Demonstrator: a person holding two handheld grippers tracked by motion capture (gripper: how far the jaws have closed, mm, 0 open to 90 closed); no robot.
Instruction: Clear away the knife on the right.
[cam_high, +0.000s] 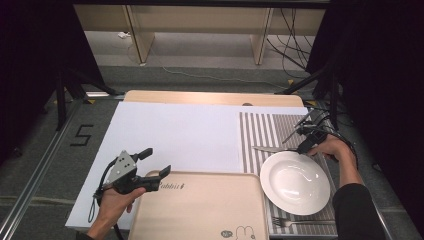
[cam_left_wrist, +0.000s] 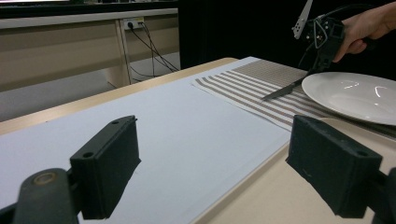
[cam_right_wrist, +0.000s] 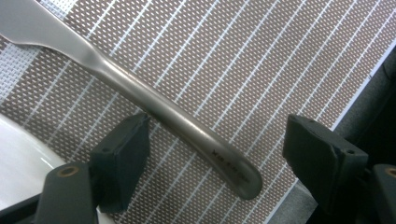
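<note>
Right gripper view: knife (cam_right_wrist: 154, 105) between tool's parted jaws.

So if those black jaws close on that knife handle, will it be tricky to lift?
Probably a bit. The knife looks like smooth metal with a rounded handle, so it may slip. It seems rigid, and lies flat on the striped placemat, leaving little underneath.

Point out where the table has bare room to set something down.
The white sheet is bare between the striped placemat and its left edge; so is the tray. The placemat is crowded: plate, knife, fork, right gripper.
</note>
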